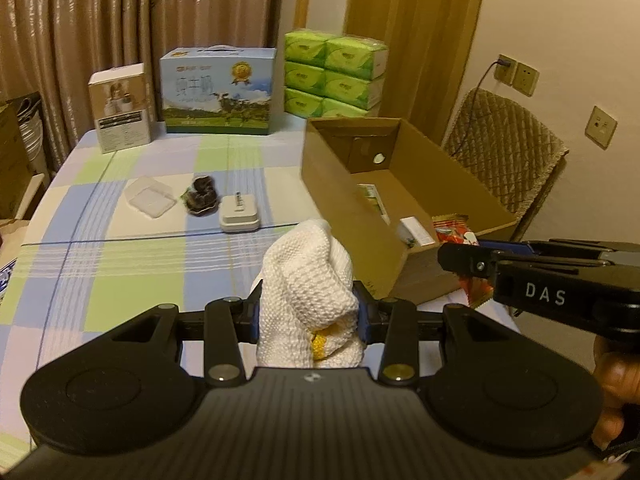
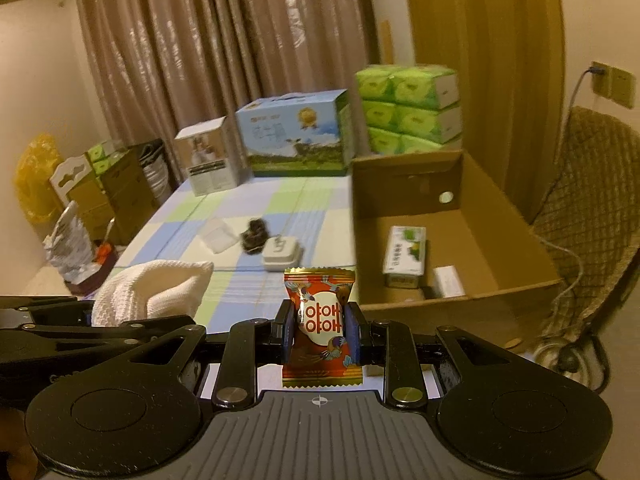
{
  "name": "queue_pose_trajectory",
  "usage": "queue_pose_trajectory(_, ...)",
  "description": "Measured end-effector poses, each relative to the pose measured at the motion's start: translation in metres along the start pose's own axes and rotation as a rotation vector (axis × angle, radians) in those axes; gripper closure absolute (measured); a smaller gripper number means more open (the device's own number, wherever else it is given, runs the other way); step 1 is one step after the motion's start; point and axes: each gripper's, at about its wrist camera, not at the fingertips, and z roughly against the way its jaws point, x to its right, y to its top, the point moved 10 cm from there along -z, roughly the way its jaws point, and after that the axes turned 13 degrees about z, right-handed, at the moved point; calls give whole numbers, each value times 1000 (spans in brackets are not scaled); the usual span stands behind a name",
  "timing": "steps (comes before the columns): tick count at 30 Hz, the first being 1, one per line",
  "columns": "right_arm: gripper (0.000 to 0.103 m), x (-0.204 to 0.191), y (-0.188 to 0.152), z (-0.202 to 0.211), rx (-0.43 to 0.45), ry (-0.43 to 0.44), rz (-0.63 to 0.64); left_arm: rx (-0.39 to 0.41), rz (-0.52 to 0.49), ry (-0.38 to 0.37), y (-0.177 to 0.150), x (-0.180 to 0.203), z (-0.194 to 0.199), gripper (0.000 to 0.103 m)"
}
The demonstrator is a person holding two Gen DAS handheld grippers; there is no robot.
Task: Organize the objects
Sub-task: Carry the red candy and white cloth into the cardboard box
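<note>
Checkered table (image 1: 120,264), one towel (image 1: 308,280), one snack packet (image 2: 319,324)

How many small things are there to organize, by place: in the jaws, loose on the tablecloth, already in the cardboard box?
Held in jaws: 2 (white knitted cloth, red candy packet)
Loose on tablecloth: 3 (clear plastic case, dark bundle, white case)
In cardboard box: 2 (green-and-white box, small white box)
Total: 7
</note>
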Motion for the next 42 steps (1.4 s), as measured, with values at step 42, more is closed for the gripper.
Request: queue_pose_trajectory(42, 80, 190, 35, -55, -18, -148, -99, -5, -50, -95, 82, 130, -141, 33)
